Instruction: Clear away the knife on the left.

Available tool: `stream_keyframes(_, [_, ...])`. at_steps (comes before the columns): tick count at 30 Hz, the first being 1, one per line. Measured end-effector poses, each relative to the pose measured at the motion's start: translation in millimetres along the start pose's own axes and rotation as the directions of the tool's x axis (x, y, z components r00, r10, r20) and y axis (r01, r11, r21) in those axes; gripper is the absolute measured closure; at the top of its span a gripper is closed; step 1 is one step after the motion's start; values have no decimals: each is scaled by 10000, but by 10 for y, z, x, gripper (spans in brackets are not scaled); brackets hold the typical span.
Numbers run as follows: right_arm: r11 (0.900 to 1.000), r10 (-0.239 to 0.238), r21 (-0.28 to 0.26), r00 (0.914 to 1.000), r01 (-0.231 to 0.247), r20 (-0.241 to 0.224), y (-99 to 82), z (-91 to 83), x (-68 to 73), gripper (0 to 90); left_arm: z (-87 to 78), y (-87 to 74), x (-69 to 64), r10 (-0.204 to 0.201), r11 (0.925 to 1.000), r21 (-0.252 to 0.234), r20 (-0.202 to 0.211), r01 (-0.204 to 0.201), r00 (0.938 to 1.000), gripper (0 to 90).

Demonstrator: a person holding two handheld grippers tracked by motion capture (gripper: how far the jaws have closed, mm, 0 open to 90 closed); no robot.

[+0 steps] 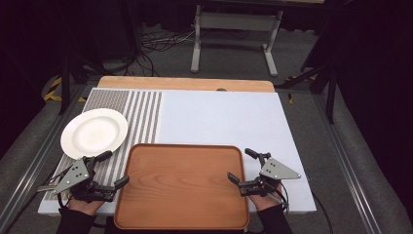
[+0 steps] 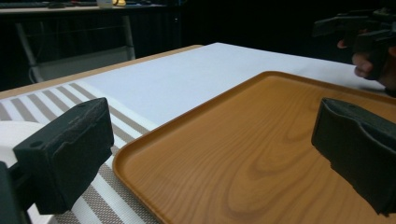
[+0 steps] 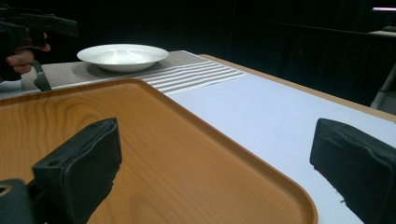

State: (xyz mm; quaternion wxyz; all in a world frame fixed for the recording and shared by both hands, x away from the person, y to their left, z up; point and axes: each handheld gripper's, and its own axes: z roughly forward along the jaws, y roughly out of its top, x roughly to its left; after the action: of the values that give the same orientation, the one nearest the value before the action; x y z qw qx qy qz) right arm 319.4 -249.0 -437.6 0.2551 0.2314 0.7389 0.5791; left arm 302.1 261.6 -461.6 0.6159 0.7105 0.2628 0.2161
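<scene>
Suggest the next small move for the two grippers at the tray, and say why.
Probably ease both inward until each straddles its tray edge. The left gripper and right gripper flank the wooden tray, jaws open and holding nothing, one jaw of each already over the rim. The tray is bare; the white plate sits apart on the striped mat.

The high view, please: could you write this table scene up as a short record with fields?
surface: white mat with a striped left part
tray: wooden tray, bare, at the near edge
plate: white plate, bare, on the stripes, left of the tray and apart from it
left gripper: open, astride the tray's left rim
right gripper: open, astride the tray's right rim
</scene>
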Motion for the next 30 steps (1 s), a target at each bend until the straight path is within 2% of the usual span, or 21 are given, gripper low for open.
stream_keyframes(2, [10000, 10, 7, 10000, -10, -9, 0, 0, 2, 28, -6, 2, 6, -115, 9999, -33, 44, 116, 9999, 1])
stream_keyframes(9, [10000, 82, -10, 9999, -83, -63, -4, -3, 0, 28, -18, 20, 23, -68, 10000, -21, 176, 69, 9998, 2])
stream_keyframes(12, [9999, 111, -28, 9999, -111, -74, -2, -5, -2, 28, -38, 44, 22, 75, 9998, 185, 353, -82, 9993, 10])
stream_keyframes(16, [9998, 185, -67, 9998, -186, -116, 2, -16, -2, 29, -74, 99, 49, -123, 9997, 235, 540, 111, 9985, 41])
stream_keyframes(19, [9997, 225, -90, 9997, -226, -129, 3, -18, -11, 30, -85, 131, 72, -86, 9995, 311, 626, 67, 9980, 55])
stream_keyframes(21, [9997, 232, -80, 9997, -233, -119, 4, -22, -16, 31, -119, 200, 105, 24, 9980, 634, 725, -70, 9974, 63])
stream_keyframes(23, [9997, 244, -90, 9996, -245, -125, 5, -30, -20, 32, -133, 238, 117, 333, 9955, 857, 720, -394, 9968, 65])
stream_keyframes(24, [9997, 244, -90, 9996, -245, -125, 5, -30, -20, 32, -133, 238, 117, 333, 9955, 857, 720, -394, 9968, 65])
stream_keyframes(26, [9996, 257, -98, 9996, -259, -125, 6, -39, -22, 33, -154, 280, 129, 553, 9911, 1162, 820, -647, 9951, 65])
stream_keyframes(30, [9996, 280, -102, 9996, -281, -96, 6, -50, -26, 33, -191, 334, 175, 718, 9836, 1580, 1016, -874, 9922, 67])
